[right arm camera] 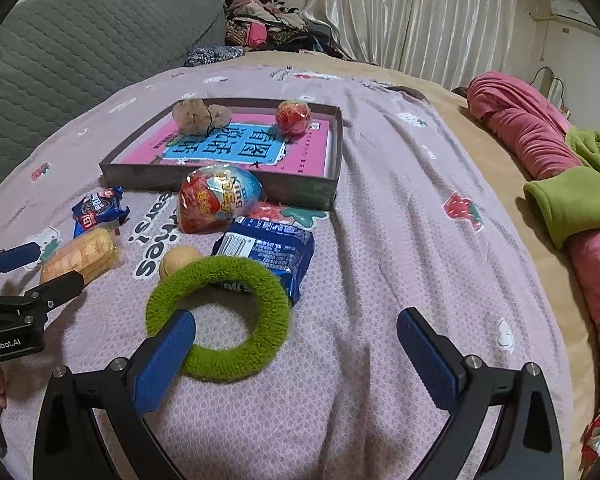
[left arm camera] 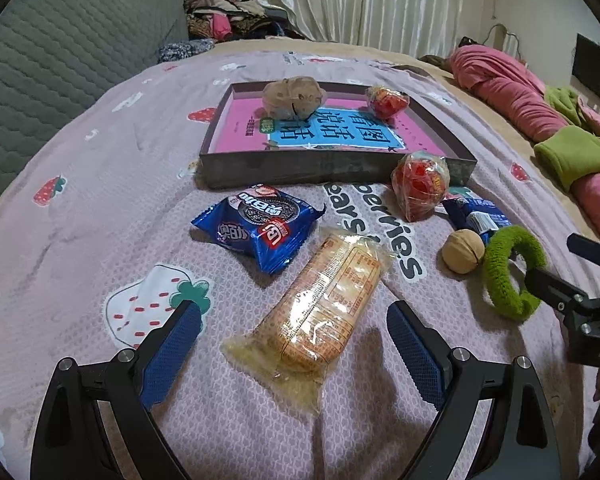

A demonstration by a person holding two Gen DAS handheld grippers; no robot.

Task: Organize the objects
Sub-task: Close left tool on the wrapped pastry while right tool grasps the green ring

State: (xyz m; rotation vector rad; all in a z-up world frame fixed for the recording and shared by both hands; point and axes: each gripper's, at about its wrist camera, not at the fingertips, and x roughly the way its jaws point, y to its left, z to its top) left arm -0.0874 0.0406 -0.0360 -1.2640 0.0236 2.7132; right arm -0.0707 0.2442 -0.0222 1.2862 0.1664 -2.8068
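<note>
The left tongs (left arm camera: 294, 340) gaped wide around the clear-wrapped orange biscuit pack (left arm camera: 320, 300), apparently lined up to grasp it; the right tongs (right arm camera: 296, 344), empty and wide, hovered over the fuzzy green ring (right arm camera: 220, 320) on the bed, short of the shallow dark tray (right arm camera: 220, 188).

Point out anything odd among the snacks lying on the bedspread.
The green fuzzy ring is no snack; it lies among them, overlapping the blue packet and touching the walnut. Nothing looks spilled or torn.

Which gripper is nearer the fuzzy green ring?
Right. The right gripper has one open jaw inside the fuzzy green ring; the left gripper straddles the clear-wrapped biscuit pack beside it.
</note>
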